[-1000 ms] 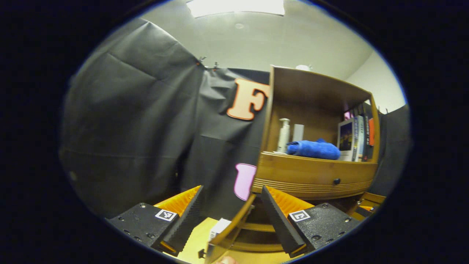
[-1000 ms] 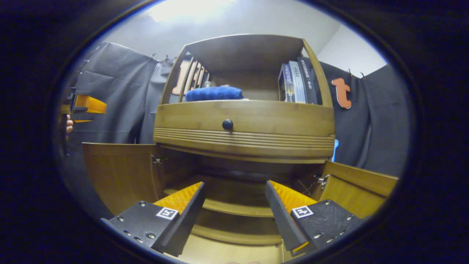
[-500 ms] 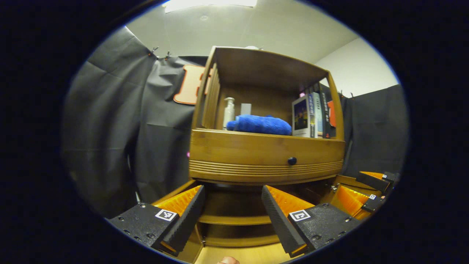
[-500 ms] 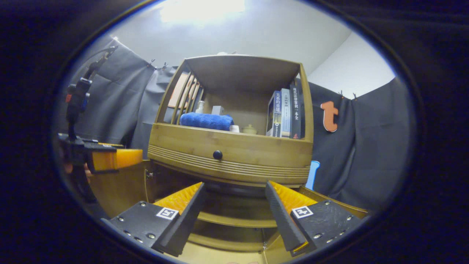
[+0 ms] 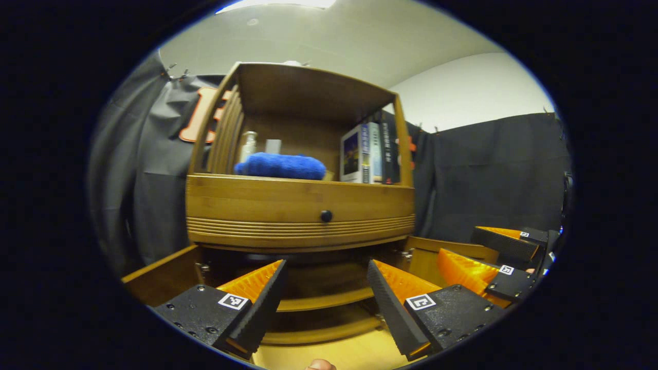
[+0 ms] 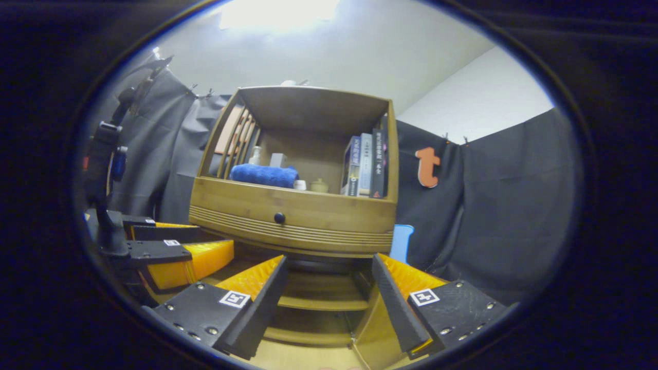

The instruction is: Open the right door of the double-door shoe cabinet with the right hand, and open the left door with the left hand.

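Black cloth hangs behind and to both sides of the shoe cabinet (image 5: 300,205), with a pale ceiling above, and you face the cabinet from low down.

Judging by how things lie, your task looks done or all but done. In the left gripper view the left door (image 5: 164,275) stands swung out toward you, its top edge running off from the hinge, and the right door (image 5: 437,257) is also swung out beside the lower opening. In the right gripper view the right door (image 6: 372,329) stands edge-on, just under your right gripper (image 6: 329,293). Between the doors, the lower compartment shows curved shelves (image 5: 318,303); I cannot tell whether anything lies on them. Nothing appears left but to draw back.

Your left gripper (image 5: 326,295) is spread wide with nothing between its fingers, apart from both doors. Your right gripper is spread too and grips nothing; whether a finger touches the door's edge, I cannot tell. Each gripper shows off to the side in the other's view, fingers apart.

The open upper shelf holds a rolled blue towel (image 5: 280,167) at the front, a pump bottle (image 5: 248,146) and a small pale box (image 5: 273,146) behind it, and a row of books (image 5: 372,154) upright against the right wall. In the right gripper view, two small pale pieces, perhaps a cup (image 6: 300,185) and a lidded pot (image 6: 319,186), sit between towel and books. Below the shelf, the drawer (image 5: 300,210) with its dark knob (image 5: 325,216) is closed, so its contents are hidden.
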